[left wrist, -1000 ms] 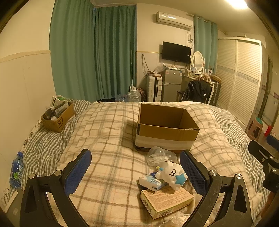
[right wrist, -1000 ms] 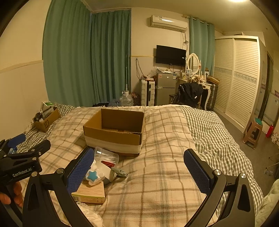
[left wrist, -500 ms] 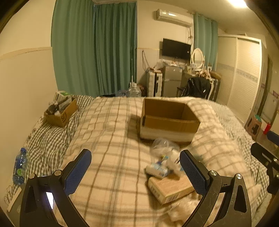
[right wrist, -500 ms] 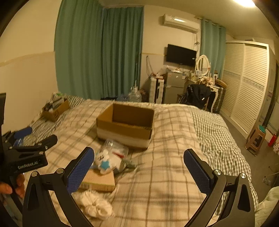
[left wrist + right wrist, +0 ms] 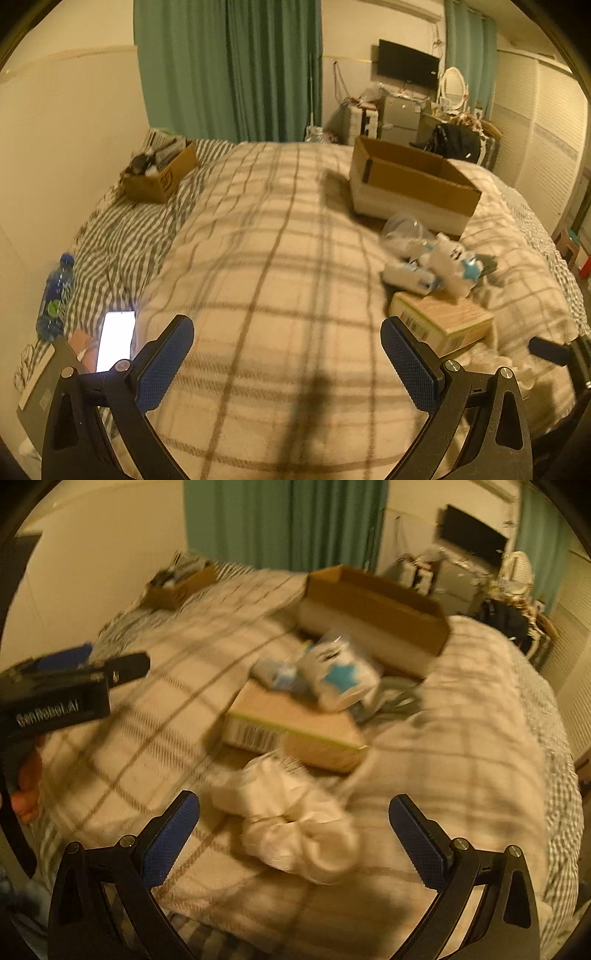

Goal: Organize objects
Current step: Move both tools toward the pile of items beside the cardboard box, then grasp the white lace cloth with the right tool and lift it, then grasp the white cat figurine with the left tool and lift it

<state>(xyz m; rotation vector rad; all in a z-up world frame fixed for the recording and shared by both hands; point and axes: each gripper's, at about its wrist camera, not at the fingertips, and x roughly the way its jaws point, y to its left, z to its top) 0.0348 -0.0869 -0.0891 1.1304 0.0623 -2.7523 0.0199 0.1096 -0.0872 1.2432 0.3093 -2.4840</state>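
Observation:
An open cardboard box (image 5: 413, 184) stands on the plaid bed; it also shows in the right wrist view (image 5: 373, 609). In front of it lies a pile: a flat tan box (image 5: 443, 325) (image 5: 291, 723), a white plush toy with a blue star (image 5: 454, 258) (image 5: 340, 679), a tissue pack (image 5: 406, 277) and a clear plastic bag (image 5: 402, 225). A crumpled white cloth (image 5: 295, 819) lies just ahead of my right gripper (image 5: 295, 845), which is open and empty. My left gripper (image 5: 288, 365) is open and empty over bare blanket, left of the pile.
A small carton of clutter (image 5: 159, 170) sits at the bed's far left. A blue water bottle (image 5: 55, 295) and a lit phone (image 5: 114, 339) lie by the left wall. The left gripper's body (image 5: 62, 694) shows at the left of the right wrist view. Furniture stands beyond the bed.
Both grippers have dropped lower and tilted down toward the bed. The right gripper has closed in on the white cloth and the pile. The left has swung left. Both stay open.

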